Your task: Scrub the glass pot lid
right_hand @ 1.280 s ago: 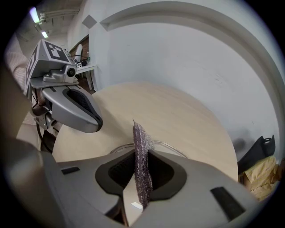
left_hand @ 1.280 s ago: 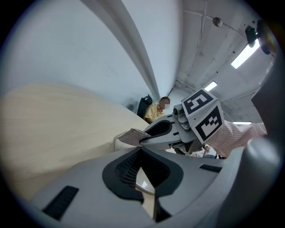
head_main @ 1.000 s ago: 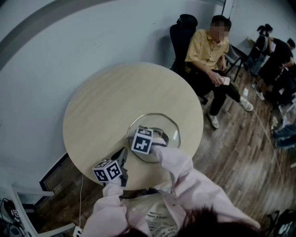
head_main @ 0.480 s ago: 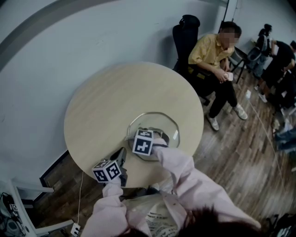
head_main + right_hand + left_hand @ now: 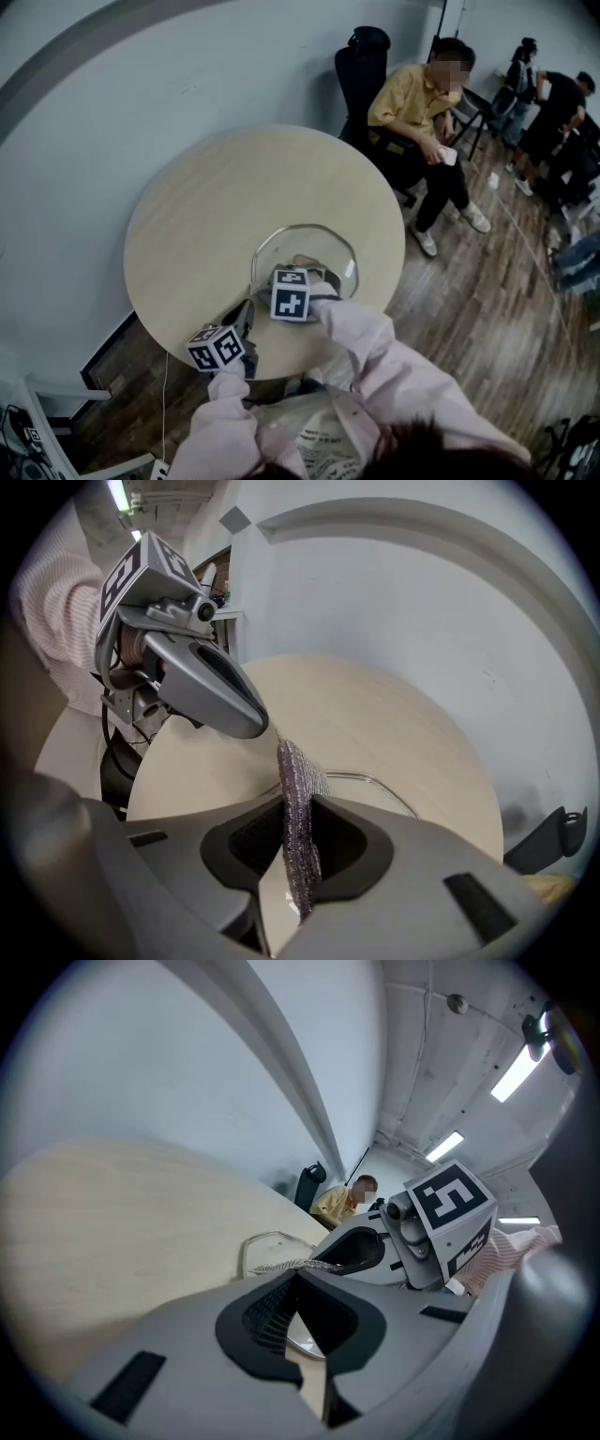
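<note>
A clear glass pot lid [image 5: 314, 242] lies on the near right part of the round beige table [image 5: 216, 206]. My left gripper [image 5: 248, 311] is at the lid's near left rim, and its jaws look shut on the rim [image 5: 270, 1247]. My right gripper [image 5: 305, 274] is over the lid's near part, shut on a grey-purple mesh scrub pad [image 5: 298, 803] that stands on edge between its jaws. The pad's tip [image 5: 281, 1266] touches the lid close to the left gripper [image 5: 298, 1288]. In the right gripper view the left gripper [image 5: 234, 710] sits just beyond the pad.
A person in a yellow shirt [image 5: 412, 103] sits beside a black chair [image 5: 361, 61] past the table's far right edge. More people [image 5: 553, 103] stand at the far right. A grey wall runs along the left. Wooden floor surrounds the table.
The right gripper has shifted slightly toward me over the lid with the pad. The left gripper has stayed at the rim.
</note>
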